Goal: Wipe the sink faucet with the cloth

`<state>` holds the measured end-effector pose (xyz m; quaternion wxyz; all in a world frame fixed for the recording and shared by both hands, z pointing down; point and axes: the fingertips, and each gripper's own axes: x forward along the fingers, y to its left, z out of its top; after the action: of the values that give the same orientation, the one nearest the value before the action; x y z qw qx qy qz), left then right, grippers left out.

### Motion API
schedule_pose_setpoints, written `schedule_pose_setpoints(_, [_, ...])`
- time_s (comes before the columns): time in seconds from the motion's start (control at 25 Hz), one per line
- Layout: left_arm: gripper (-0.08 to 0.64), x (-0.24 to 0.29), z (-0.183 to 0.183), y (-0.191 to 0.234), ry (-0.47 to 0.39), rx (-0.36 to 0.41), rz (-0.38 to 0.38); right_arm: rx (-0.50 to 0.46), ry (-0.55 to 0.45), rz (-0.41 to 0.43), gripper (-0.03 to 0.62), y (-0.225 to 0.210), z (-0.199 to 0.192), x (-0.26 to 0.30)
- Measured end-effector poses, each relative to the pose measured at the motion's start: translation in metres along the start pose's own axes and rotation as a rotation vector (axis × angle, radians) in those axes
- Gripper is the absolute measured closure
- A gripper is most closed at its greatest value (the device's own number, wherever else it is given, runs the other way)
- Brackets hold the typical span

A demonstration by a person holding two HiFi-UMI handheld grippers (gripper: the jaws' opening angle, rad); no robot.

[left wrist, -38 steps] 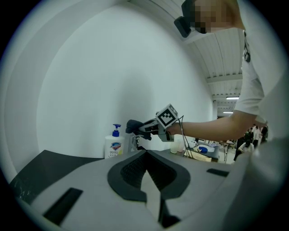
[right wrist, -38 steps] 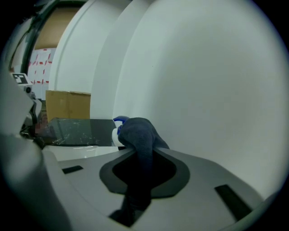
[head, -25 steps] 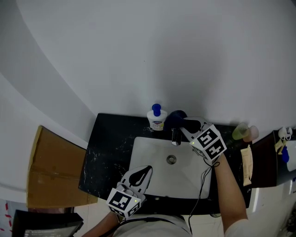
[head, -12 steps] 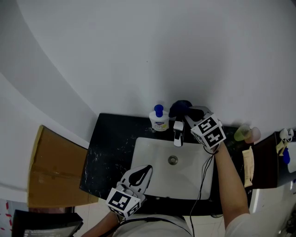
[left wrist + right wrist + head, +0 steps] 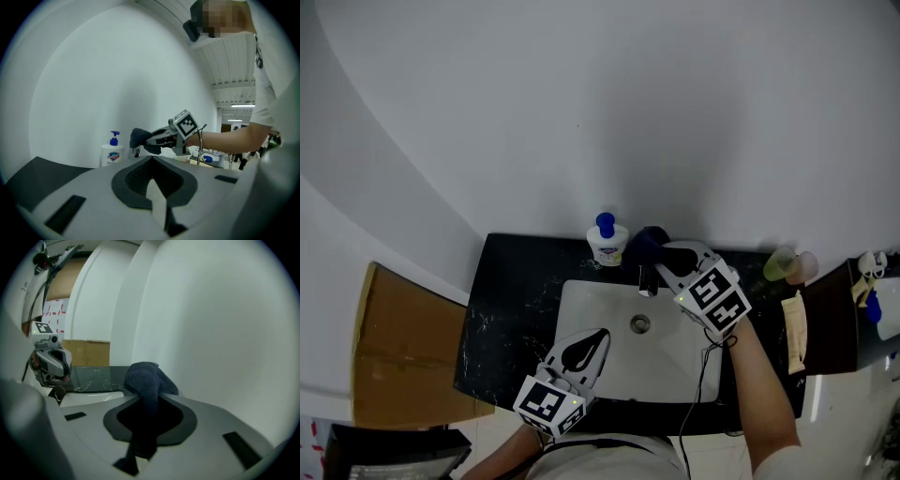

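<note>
Head view: the right gripper reaches in from the right of the faucet, its jaws pinching a dark blue cloth bunched at the faucet's rear. The wad hides the faucet's base, so contact cannot be told. In the right gripper view the cloth fills the gap between the jaws and blocks the faucet entirely. A soap bottle stands just left of the faucet on the black surface. The left gripper hovers over the sink, well in front of the faucet, jaws pressed together on nothing. In the left gripper view the faucet is only a small glint beneath the cloth.
</note>
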<state>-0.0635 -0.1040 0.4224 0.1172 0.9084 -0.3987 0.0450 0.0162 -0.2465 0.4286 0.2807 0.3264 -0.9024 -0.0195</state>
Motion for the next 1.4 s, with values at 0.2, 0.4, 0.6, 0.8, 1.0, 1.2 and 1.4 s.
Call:
schedule_pose_setpoints(0.2, [0.558,0.01,0.004,-0.006,-0.008,0.01,-0.025,0.045,0.001,-0.041,0.528,-0.033,-0.004,0.013])
schedule_pose_setpoints(0.4, [0.558,0.014,0.012,-0.012,-0.003,0.009,-0.035,0.095,0.002,-0.093,0.528,-0.07,-0.008,0.027])
schedule_pose_setpoints(0.6, [0.558,0.008,0.004,-0.014,-0.001,0.003,-0.04,0.151,-0.012,-0.139,0.528,-0.079,-0.015,0.026])
schedule_pose_setpoints(0.8, [0.558,0.003,0.004,-0.016,0.008,0.003,-0.035,0.216,0.023,-0.121,0.528,-0.063,-0.044,0.024])
schedule_pose_setpoints(1.0, [0.558,-0.004,0.004,-0.019,0.008,0.006,-0.036,0.236,0.003,-0.05,0.528,-0.02,-0.049,0.01])
schedule_pose_setpoints(1.2, [0.558,-0.009,-0.004,-0.025,0.007,0.006,-0.045,0.077,0.036,-0.018,0.528,0.028,-0.047,-0.01])
schedule_pose_setpoints(1.4, [0.558,-0.013,-0.006,-0.031,0.009,0.007,-0.047,-0.092,0.085,0.052,0.528,0.068,-0.042,-0.016])
